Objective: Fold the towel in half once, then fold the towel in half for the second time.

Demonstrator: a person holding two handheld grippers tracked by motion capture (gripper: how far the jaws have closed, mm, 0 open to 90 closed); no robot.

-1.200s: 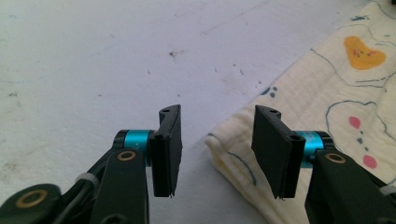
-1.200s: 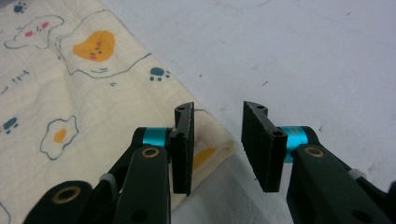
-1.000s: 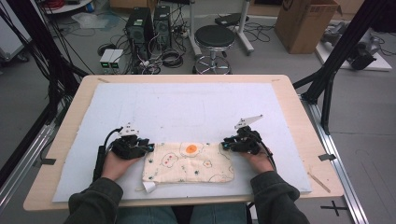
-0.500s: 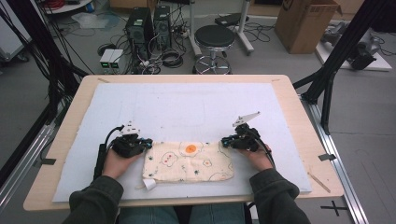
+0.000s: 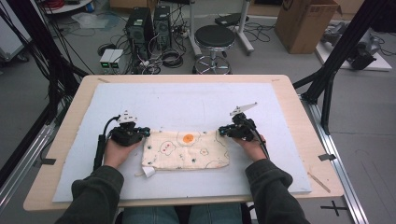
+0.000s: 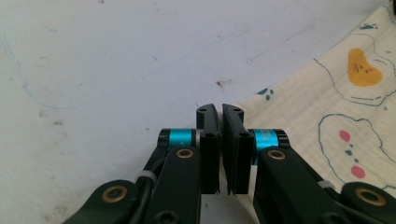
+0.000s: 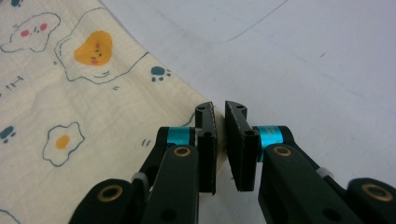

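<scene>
A cream cloth [image 5: 187,149] printed with fried eggs and small cartoon figures lies flat on the white mat [image 5: 187,107] that covers the wooden surface [image 5: 299,107], near the person's edge and about midway between left and right. The left claw [image 5: 145,132] sits at the cloth's far left corner, and the right claw [image 5: 221,132] at its far right corner; each is held in a hand coming in from the near side.

In the left gripper view, the left claw [image 6: 219,112] has its jaws drawn almost together, with only a thin slit between them, and the cloth's [image 6: 336,107] corner edge runs in right at the tips. The jaws have just been closing. In the right gripper view, the right claw [image 7: 219,109] is likewise nearly closed after closing, and the cloth's [image 7: 93,93] corner reaches in between the jaws, so both claws pinch the fabric at its far corners.

A white tag [image 5: 148,171] sticks out at the cloth's near left corner.
</scene>
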